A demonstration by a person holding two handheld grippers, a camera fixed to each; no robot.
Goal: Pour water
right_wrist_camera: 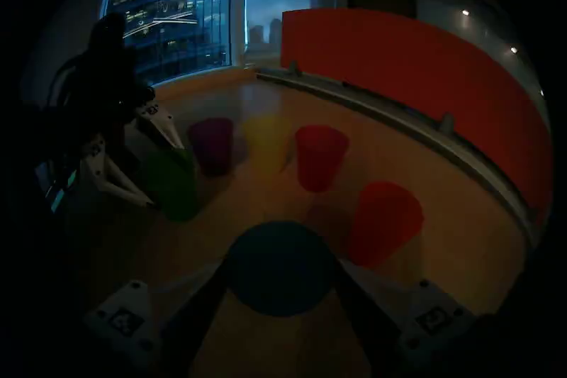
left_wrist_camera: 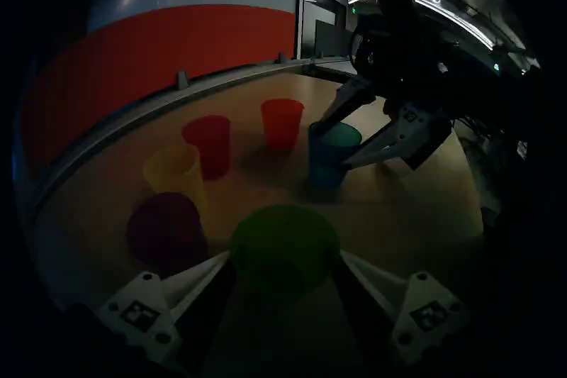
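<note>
Cups (left_wrist_camera: 281, 123), tapered plastic, on wooden table (left_wrist_camera: 411, 208)

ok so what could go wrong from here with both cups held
1. The left gripper holds the green cup close beside the purple cup and yellow cup; tilting it could knock them over.
2. The right gripper holds the blue cup next to a red cup, which a swing could tip.
3. It is dim, water levels cannot be seen, so a pour might overfill or miss.
</note>
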